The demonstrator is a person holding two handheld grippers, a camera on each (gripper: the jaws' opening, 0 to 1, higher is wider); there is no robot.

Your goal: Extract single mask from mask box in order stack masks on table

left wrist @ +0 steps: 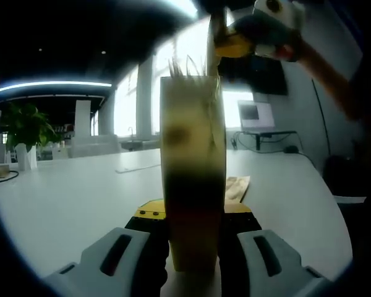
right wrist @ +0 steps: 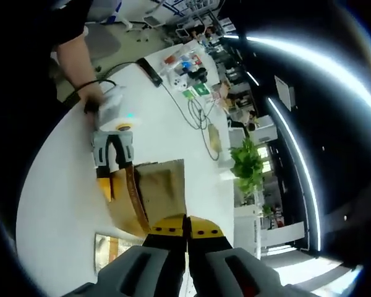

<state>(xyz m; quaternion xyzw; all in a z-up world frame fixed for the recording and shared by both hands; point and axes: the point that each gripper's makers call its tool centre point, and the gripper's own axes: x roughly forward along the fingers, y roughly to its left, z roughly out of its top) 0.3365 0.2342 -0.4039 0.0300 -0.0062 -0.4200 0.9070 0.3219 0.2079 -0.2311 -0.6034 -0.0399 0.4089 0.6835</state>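
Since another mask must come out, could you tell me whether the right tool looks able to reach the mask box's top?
Probably yes: the left tool holds the mask box upright, and the right tool hovers by its top with nothing between, though its jaws look shut.
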